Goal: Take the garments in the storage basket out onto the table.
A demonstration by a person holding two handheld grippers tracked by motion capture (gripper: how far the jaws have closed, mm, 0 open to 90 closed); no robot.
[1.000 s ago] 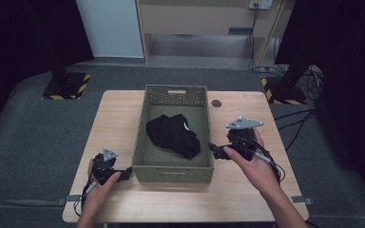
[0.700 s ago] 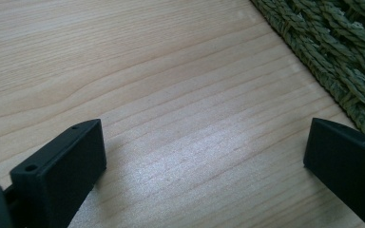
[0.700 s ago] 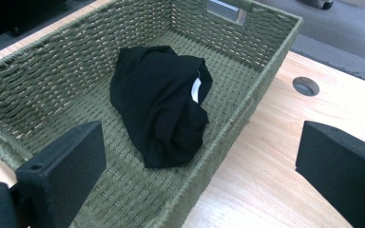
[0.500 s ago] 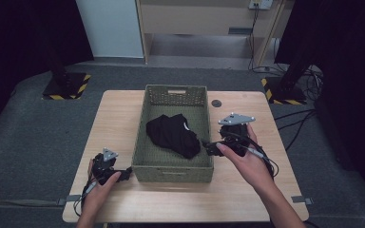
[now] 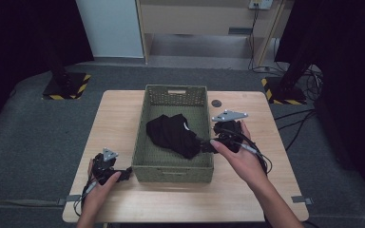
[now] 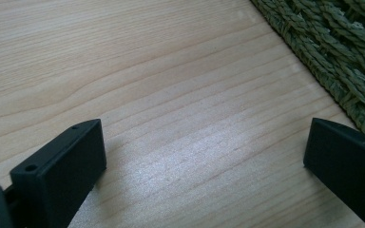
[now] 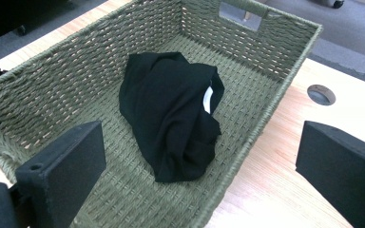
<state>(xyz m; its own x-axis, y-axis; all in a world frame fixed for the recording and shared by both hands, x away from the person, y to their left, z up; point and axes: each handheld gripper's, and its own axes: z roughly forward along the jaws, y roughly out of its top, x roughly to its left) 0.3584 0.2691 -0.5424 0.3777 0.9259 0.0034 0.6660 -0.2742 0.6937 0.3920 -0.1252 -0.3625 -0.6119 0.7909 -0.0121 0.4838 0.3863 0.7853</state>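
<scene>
One crumpled black cloth garment lies in the middle of one green woven rectangular basket at the centre of the light wooden table, with bare basket floor around it on every side. The right gripper hangs at the basket's right rim, jaws wide open and empty. The left gripper rests on the table just beside the basket's near left corner, jaws open on bare wood.

open basket top, woven walls block sides
</scene>
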